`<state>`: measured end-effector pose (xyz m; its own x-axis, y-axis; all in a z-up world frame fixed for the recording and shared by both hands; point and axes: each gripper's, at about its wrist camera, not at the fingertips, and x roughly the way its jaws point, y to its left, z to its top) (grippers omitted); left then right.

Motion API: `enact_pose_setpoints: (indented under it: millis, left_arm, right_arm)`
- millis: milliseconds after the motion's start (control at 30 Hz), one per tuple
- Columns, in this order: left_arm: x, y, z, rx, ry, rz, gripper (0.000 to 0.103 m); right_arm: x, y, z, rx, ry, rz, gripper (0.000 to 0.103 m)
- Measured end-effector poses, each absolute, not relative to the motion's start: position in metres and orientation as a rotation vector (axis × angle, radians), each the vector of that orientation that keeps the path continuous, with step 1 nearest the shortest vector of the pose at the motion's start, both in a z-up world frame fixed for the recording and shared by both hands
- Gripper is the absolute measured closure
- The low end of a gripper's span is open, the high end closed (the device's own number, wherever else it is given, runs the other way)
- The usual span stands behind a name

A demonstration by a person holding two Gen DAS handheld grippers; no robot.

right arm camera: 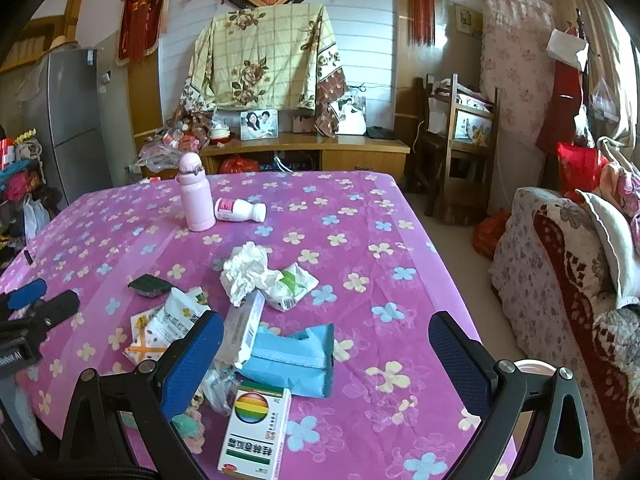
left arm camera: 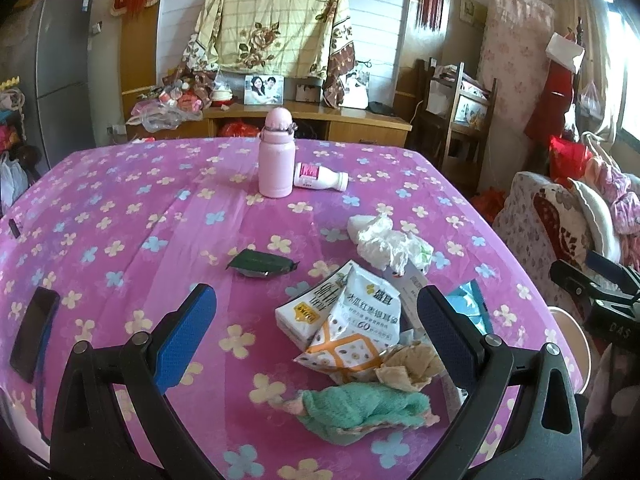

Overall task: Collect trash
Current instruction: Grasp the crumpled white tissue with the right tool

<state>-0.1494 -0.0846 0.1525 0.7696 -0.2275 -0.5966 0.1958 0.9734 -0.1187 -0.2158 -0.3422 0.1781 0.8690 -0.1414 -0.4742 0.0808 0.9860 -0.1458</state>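
Note:
Trash lies on the pink flowered tablecloth [left arm camera: 120, 200]. In the left wrist view: a white snack packet [left arm camera: 352, 320], crumpled white tissue [left arm camera: 384, 244], a brown paper wad [left arm camera: 408, 364], a green cloth [left arm camera: 360, 408] and a dark green wrapper [left arm camera: 260, 264]. My left gripper [left arm camera: 316, 320] is open above the packet, holding nothing. In the right wrist view: a medicine box [right arm camera: 256, 424], a blue carton [right arm camera: 296, 356], a white box [right arm camera: 248, 320], tissue [right arm camera: 248, 268]. My right gripper [right arm camera: 326, 346] is open over the blue carton, empty.
A pink flask [left arm camera: 275, 156] stands upright at the far middle, a white bottle [left arm camera: 320, 178] lies beside it. A black phone [left arm camera: 34, 332] lies at the left edge. A sofa [right arm camera: 560, 280] stands to the right. A round pink rim [left arm camera: 572, 340] shows below the table's right edge.

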Motion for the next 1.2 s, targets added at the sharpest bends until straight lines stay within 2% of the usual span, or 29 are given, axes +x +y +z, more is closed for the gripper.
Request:
enact_pose_setpoints:
  millis: [400,500,567,633,867,1200]
  left_arm:
    - [-0.114,-0.052,0.131,-0.052,0.784,-0.239,0.003]
    - [-0.100,-0.052,0.131,-0.085,0.806,-0.254,0.004]
    - [-0.090,-0.058,0.133,-0.080,0.817,-0.263,0.009]
    - [-0.082,-0.064,0.135,-0.071,0.826,-0.275,0.010]
    - [-0.046,-0.056,0.136,-0.076,0.853,-0.250,0.010]
    - [0.000,-0.021,0.108,-0.151,0.949,-0.148,0.010]
  right_arm:
    - [-0.159,-0.353,0.160,-0.104,0.665,-0.018,0.002]
    - [-0.137,-0.353,0.156,-0.097,0.697,0.003,0.014]
    - [-0.120,-0.353,0.151,-0.083,0.732,0.027,0.028]
    - [-0.104,-0.352,0.148,-0.055,0.763,0.055,0.033]
    - [-0.045,-0.322,0.138,-0.089,0.842,0.163,0.033]
    - [0.028,-0.287,0.111,-0.201,0.929,0.189,0.033]
